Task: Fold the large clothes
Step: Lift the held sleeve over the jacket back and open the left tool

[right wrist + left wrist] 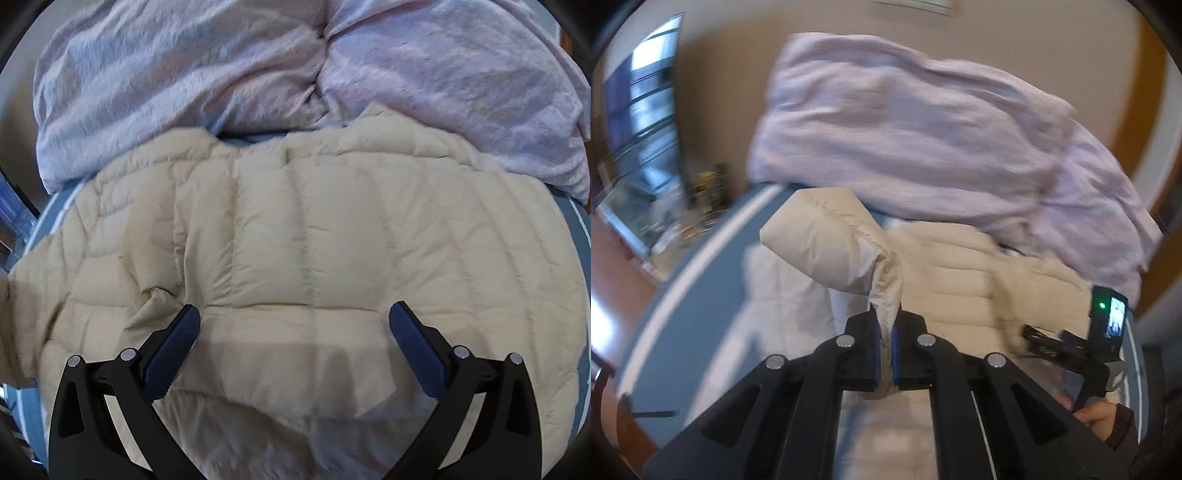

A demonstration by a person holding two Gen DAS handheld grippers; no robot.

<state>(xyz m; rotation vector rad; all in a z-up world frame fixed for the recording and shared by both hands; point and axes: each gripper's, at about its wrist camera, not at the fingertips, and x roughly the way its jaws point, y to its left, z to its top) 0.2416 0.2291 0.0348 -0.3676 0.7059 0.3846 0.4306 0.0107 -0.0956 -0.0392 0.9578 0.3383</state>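
A cream quilted puffer jacket (314, 240) lies spread on a blue bed surface. In the left wrist view my left gripper (885, 325) is shut on a sleeve end (827, 243) of the jacket (960, 280) and holds it lifted above the jacket body. The right gripper (1049, 343) shows at the right of that view, over the jacket, held by a hand. In the right wrist view my right gripper (294, 317) is open and empty, just above the jacket's middle. Its blue pads (170, 350) stand wide apart.
A bunched pale lilac blanket (258, 74) lies behind the jacket, overlapping its far edge; it also shows in the left wrist view (905, 129). The blue sheet with a white stripe (701, 266) shows at the left. A window and cluttered shelf (646, 147) stand at the far left.
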